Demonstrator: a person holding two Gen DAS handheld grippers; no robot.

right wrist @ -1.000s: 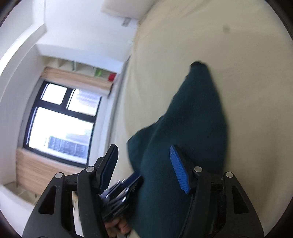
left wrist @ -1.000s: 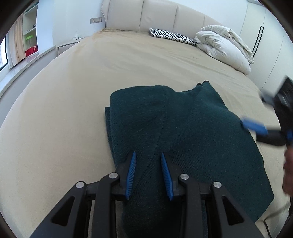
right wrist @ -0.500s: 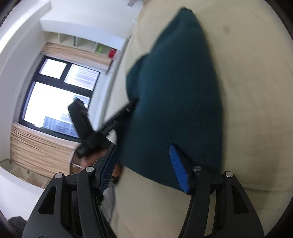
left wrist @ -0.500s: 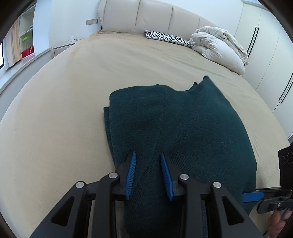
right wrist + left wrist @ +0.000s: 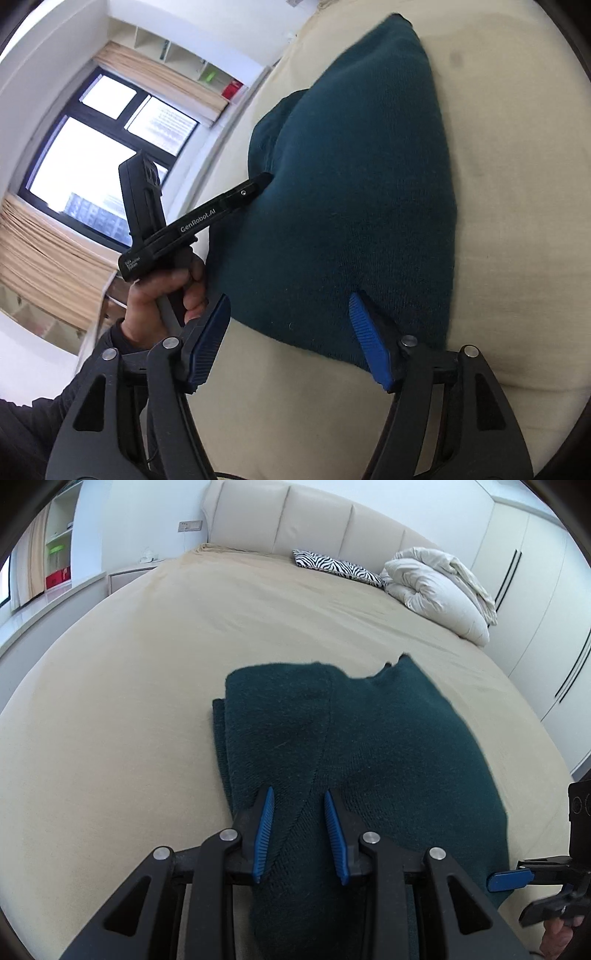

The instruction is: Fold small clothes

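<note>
Folded dark-green knit lengthwise toward headboard — near hem in left gripper; right gripper wide, just opening, unclamped.

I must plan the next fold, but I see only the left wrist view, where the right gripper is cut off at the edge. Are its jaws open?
Observer: Yes. The right gripper has just been opening its jaws. They stand wide, and the near edge of the green sweater lies between them, not pinched.
Operator: Where on the sweater does my left gripper hold?
Observer: From the right wrist view, the left gripper meets the sweater at the side edge that faces the window.
</note>
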